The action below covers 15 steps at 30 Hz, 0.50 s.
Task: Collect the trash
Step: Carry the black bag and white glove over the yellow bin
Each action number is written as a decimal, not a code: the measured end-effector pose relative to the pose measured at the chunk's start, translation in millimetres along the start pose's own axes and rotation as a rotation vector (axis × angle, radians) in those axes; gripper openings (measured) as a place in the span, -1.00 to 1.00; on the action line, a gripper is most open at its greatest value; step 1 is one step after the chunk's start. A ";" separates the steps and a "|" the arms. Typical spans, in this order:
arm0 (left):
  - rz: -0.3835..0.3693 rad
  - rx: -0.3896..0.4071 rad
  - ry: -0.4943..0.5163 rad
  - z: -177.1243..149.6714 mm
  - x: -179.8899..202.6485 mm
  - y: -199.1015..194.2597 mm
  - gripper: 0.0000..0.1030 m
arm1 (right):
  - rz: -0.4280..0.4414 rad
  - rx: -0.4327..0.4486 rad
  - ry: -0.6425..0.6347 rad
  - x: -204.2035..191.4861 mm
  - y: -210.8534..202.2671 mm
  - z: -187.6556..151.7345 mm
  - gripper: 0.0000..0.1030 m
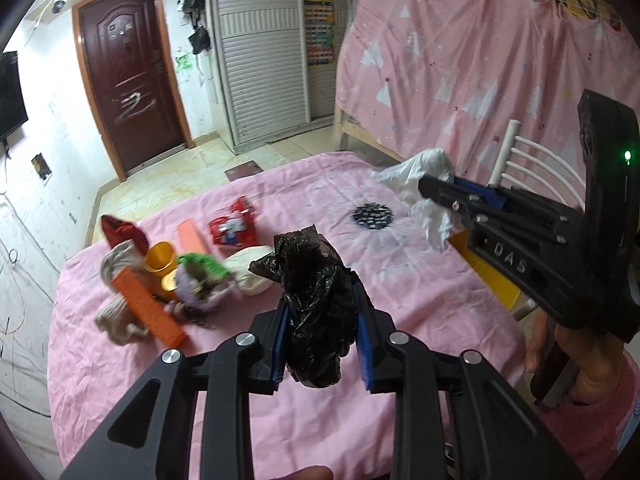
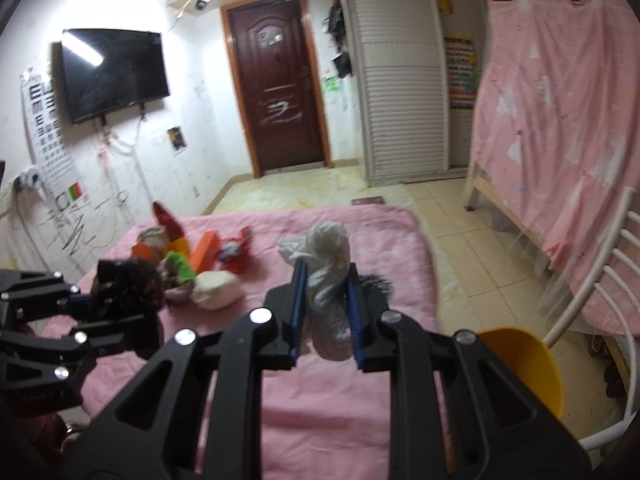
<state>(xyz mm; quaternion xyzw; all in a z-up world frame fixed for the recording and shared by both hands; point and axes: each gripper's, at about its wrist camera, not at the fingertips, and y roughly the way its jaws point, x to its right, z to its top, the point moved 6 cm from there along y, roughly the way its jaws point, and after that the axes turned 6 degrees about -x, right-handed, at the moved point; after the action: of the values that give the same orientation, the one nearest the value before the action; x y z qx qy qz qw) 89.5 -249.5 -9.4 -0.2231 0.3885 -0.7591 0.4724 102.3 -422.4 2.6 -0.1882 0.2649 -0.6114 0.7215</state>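
My left gripper (image 1: pixel 322 292) is shut on a crumpled black plastic bag (image 1: pixel 316 300), held above the pink-covered table (image 1: pixel 360 360). My right gripper (image 2: pixel 324 272) is shut on a crumpled white plastic bag (image 2: pixel 330 276), also held above the table. The right gripper (image 1: pixel 432 188) shows at the right of the left wrist view with the white bag (image 1: pixel 420 176). The left gripper (image 2: pixel 92 300) with the black bag (image 2: pixel 124 284) shows at the left of the right wrist view. A pile of trash (image 1: pixel 176 268) lies on the table's far left: orange boxes, red wrapper, yellow cups, white wads.
A red snack wrapper (image 1: pixel 234 226) and a black-and-white patterned disc (image 1: pixel 372 216) lie on the cloth. A yellow-seated white chair (image 2: pixel 524 364) stands at the table's right. A pink-draped bed frame (image 2: pixel 560 120), wardrobe (image 2: pixel 400 80), door (image 2: pixel 276 88) and wall TV (image 2: pixel 112 72) stand beyond.
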 end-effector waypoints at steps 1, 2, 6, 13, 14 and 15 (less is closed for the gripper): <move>-0.008 0.000 0.007 3.8 6.3 1.1 -0.59 | -0.014 0.009 0.016 9.1 -3.4 0.9 -0.65; -0.016 0.001 0.012 5.4 10.5 1.4 -0.59 | -0.033 0.018 0.033 19.2 -7.1 1.6 -0.64; -0.097 -0.011 0.037 23.2 44.9 8.5 -0.59 | -0.114 0.046 0.098 59.0 -20.9 0.4 -0.64; -0.194 -0.052 0.078 48.8 103.8 29.6 -0.59 | -0.243 0.060 0.216 125.9 -39.0 -10.6 -0.64; -0.202 -0.055 0.082 52.0 110.4 33.0 -0.59 | -0.248 0.058 0.227 131.2 -38.8 -12.7 -0.64; -0.215 -0.060 0.086 57.1 120.0 37.6 -0.59 | -0.249 0.054 0.246 139.5 -38.4 -15.4 -0.64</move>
<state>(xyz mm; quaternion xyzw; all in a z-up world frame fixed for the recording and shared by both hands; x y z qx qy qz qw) 95.8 -387.4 -8.6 -0.2447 0.4046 -0.8022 0.3646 78.5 -565.5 -7.9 -0.1241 0.3093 -0.7213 0.6072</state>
